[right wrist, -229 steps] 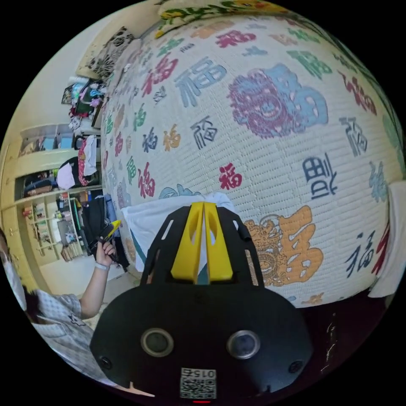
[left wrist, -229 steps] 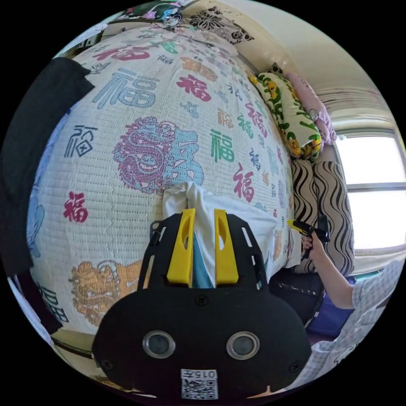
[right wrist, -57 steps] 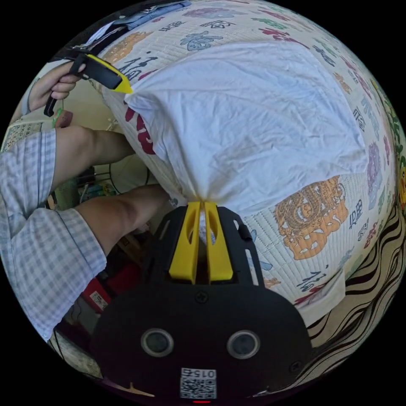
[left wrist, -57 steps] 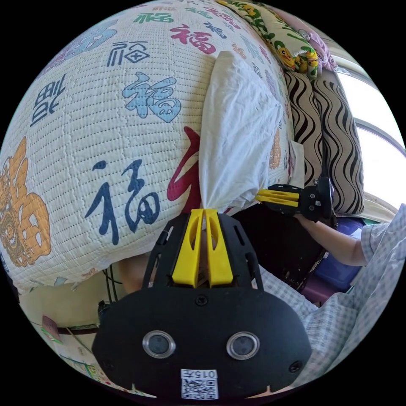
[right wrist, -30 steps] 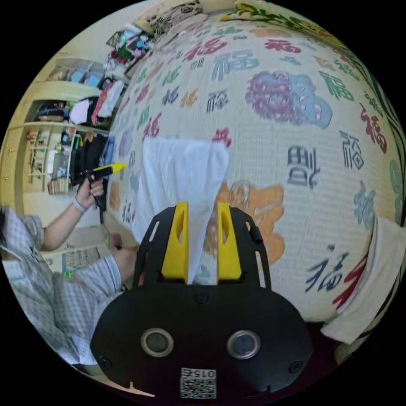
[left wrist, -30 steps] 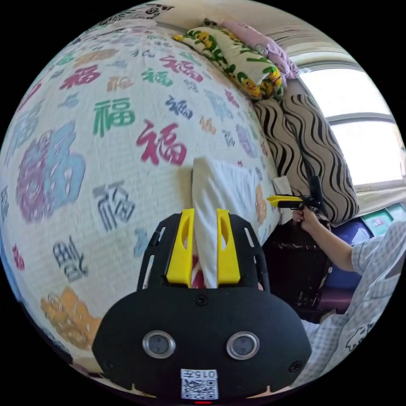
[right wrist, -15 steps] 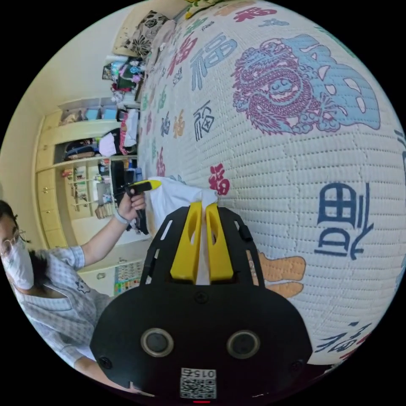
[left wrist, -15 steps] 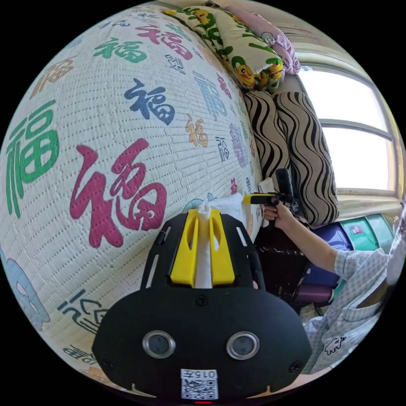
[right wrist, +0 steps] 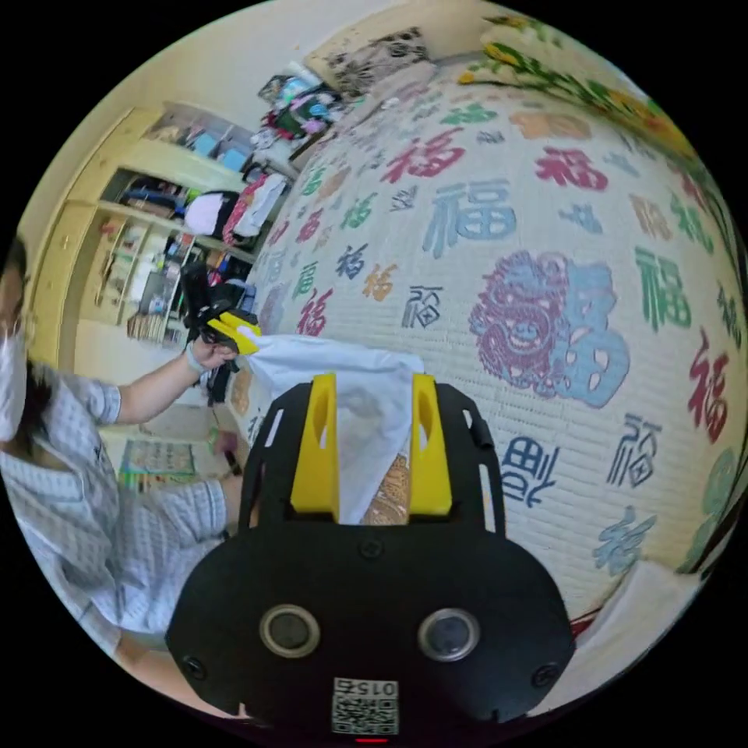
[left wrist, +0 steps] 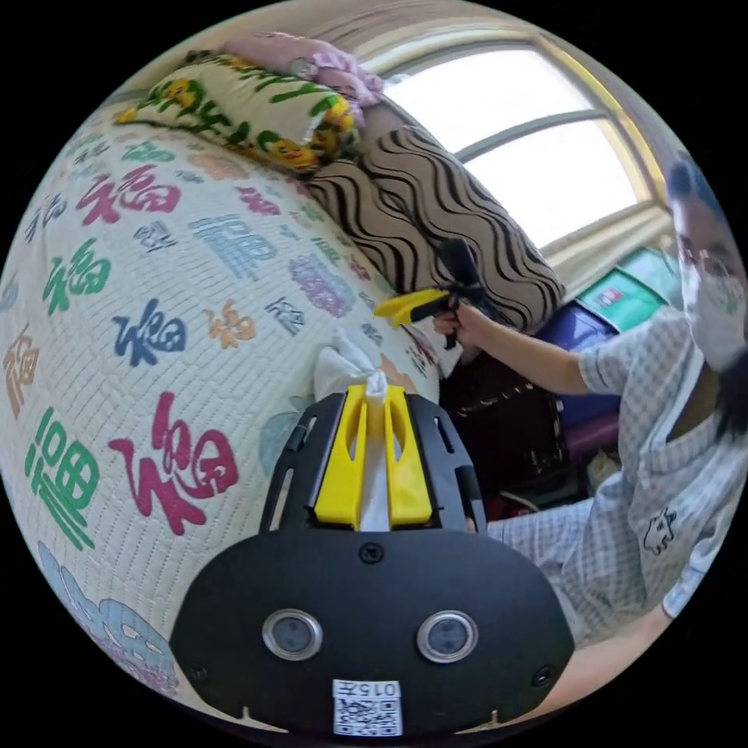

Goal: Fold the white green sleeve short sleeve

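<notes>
Left gripper view, sweeping across from the left: the quilt (left wrist: 156,257) with its big coloured characters runs over the bed, and low in the middle the left gripper (left wrist: 372,405) has its yellow jaws pinched tight on a bunched white corner of the shirt (left wrist: 347,366), which pokes up past the tips. Further right, above it, the right gripper (left wrist: 389,308) sits in a hand (left wrist: 460,323), off the cloth in this view, with striped cushions (left wrist: 436,210) behind and the person's checked top (left wrist: 654,483) at the far right.

Right gripper view, from the left: shelves (right wrist: 132,257), then the left gripper (right wrist: 243,336) clamped on the shirt's far corner. The shirt (right wrist: 343,374) stretches from there as a white panel lying at the quilt's near edge, running down between the right gripper's (right wrist: 372,389) jaws, which stand wide apart and released, not pressing it. The quilt (right wrist: 545,234) spreads away to the right.
</notes>
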A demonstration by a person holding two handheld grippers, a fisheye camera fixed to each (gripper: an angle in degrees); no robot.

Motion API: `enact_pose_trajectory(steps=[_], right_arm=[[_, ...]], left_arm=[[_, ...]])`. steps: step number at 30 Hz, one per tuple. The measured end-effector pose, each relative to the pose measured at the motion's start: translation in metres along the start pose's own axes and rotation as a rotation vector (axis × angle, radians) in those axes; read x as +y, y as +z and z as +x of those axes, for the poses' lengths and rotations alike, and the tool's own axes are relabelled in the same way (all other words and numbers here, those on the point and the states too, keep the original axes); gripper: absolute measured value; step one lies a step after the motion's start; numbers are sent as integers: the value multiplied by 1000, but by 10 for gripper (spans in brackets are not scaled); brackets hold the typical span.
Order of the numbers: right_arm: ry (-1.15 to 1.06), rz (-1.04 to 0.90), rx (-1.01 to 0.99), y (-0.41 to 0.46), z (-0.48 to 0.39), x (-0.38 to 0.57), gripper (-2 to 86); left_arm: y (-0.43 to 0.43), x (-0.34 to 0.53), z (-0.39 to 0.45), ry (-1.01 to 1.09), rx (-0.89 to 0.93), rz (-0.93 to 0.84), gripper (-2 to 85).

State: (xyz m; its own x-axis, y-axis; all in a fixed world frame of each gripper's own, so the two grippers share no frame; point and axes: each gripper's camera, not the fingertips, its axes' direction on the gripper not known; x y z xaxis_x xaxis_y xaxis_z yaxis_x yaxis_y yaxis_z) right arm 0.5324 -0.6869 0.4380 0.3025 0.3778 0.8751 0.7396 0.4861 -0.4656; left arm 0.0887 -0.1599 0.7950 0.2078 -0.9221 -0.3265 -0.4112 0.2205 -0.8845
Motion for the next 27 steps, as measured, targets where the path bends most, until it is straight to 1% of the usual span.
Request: enact_pose_trajectory(steps=[2,3,5,6,8,9,11,13,14,15,16,17,19,21,23,25,27], right_arm=[[-204,-99,49,5,-40,-9,162],[-260,-140,63,9,-50,-11,166],[-505,-362,96,36,-93,-24,187],[-564,-426,106,45,-103,-26,192],[-788,-634,192,76,-139,-34,203],[-838,-671,211,82,-146,-35,203],[-982,-810,228,108,-171,-41,202],[-1031,-903,181,125,-184,-42,187],[-1071,-976,208,139,-188,-40,169],[-1088,-1008,232,145,-189,-38,159],[-1097,-1060,277,156,-188,-36,130],[-1077,-1087,280,164,-187,-37,93],[-1006,-1080,235,167,-185,-44,62],[-920,-1043,204,166,-184,-53,56],[-813,-964,186,162,-184,-63,51],[-746,-895,178,157,-186,-69,48],[-714,-838,201,152,-190,-71,45]], left_arm=[[1,7,22,79,19,-24,15],[2,13,35,115,32,-35,15],[2,20,49,149,46,-45,14],[2,23,55,163,54,-51,14],[0,27,61,173,68,-64,14],[-1,28,63,180,76,-70,15],[-4,29,67,197,82,-82,15],[-8,30,70,207,75,-83,14],[-9,30,70,208,74,-82,14],[-13,31,69,206,74,-77,14],[-16,32,68,199,69,-68,14],[-18,32,67,195,64,-64,14],[-26,34,60,175,25,-47,14],[-35,35,50,136,6,-2,15],[-46,37,38,76,-13,50,15],[-56,38,26,8,-14,93,15],[-62,38,27,11,-16,127,14]])
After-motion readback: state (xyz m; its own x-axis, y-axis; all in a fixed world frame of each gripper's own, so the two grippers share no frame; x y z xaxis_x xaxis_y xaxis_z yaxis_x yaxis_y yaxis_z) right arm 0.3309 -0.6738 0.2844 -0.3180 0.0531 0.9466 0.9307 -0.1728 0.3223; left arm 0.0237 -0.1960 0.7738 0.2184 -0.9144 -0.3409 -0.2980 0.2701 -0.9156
